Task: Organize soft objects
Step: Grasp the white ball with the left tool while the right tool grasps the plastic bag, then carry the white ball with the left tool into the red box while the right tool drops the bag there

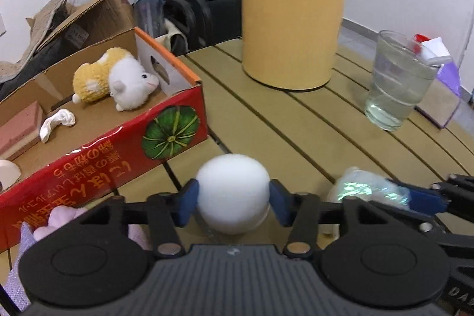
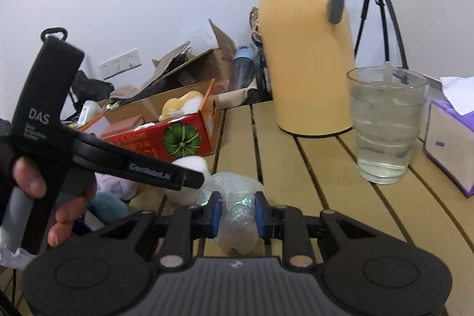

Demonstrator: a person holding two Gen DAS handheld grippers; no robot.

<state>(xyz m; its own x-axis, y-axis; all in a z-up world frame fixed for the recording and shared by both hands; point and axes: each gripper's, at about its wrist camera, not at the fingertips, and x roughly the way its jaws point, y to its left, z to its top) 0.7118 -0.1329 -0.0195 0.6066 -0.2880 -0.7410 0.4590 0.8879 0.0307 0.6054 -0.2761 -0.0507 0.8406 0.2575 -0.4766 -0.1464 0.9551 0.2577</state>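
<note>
Right tongs (image 2: 235, 213) pinch a crumpled plastic bag (image 2: 237, 215) beside the glass (image 2: 385, 126).

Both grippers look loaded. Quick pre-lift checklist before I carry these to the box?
1. Left gripper pads against the white foam ball: ok, both touch its sides.
2. Right gripper pinching the clear plastic bag: ok, bag squeezed between pads.
3. Room in the cardboard box: ok, bare floor shows beside the plush toy.
4. Water glass away from both grippers: ok.
5. Yellow jug out of the path: ok.
6. Ball grip firm enough to lift: cannot tell.
</note>
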